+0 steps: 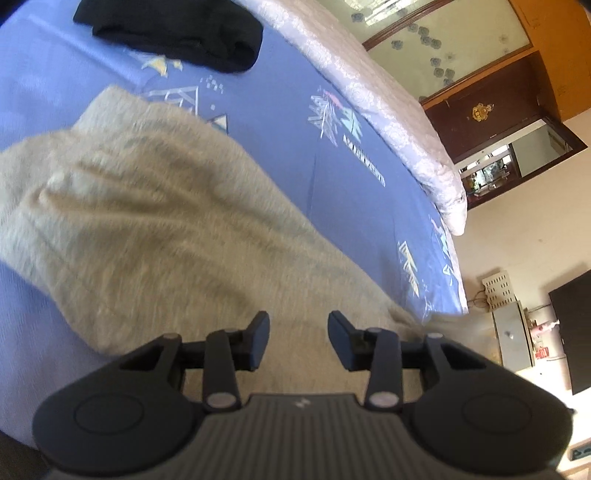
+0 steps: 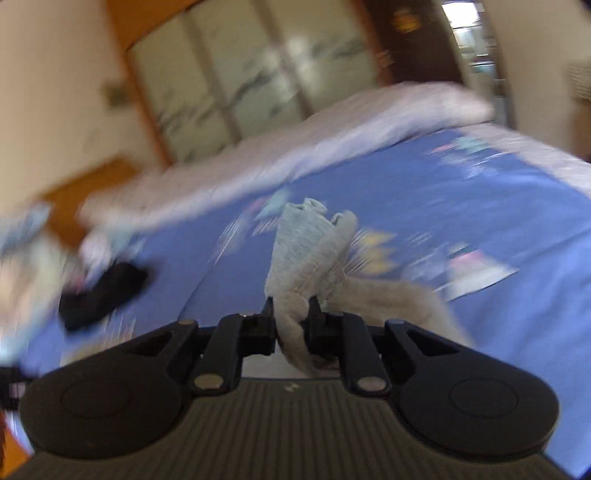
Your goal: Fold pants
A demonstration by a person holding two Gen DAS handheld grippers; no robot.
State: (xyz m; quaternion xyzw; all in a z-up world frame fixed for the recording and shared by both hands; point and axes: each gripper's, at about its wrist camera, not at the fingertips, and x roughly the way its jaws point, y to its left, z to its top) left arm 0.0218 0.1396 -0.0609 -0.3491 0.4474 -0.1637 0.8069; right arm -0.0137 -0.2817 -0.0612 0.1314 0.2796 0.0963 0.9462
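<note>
Beige-grey pants (image 1: 155, 221) lie spread on a blue patterned bed sheet (image 1: 295, 122) in the left wrist view. My left gripper (image 1: 298, 325) is open just above the pants' near end, holding nothing. In the right wrist view my right gripper (image 2: 291, 310) is shut on a bunched end of the pants (image 2: 314, 243), lifted above the sheet (image 2: 498, 221), with the ribbed cuff sticking up past the fingertips. The view is motion-blurred.
A folded black garment (image 1: 177, 33) lies farther up the bed; it also shows in the right wrist view (image 2: 103, 291). A pale lilac quilt (image 1: 369, 96) runs along the bed's far side. Wardrobe doors, a doorway and a cabinet (image 1: 513, 332) stand beyond the bed edge.
</note>
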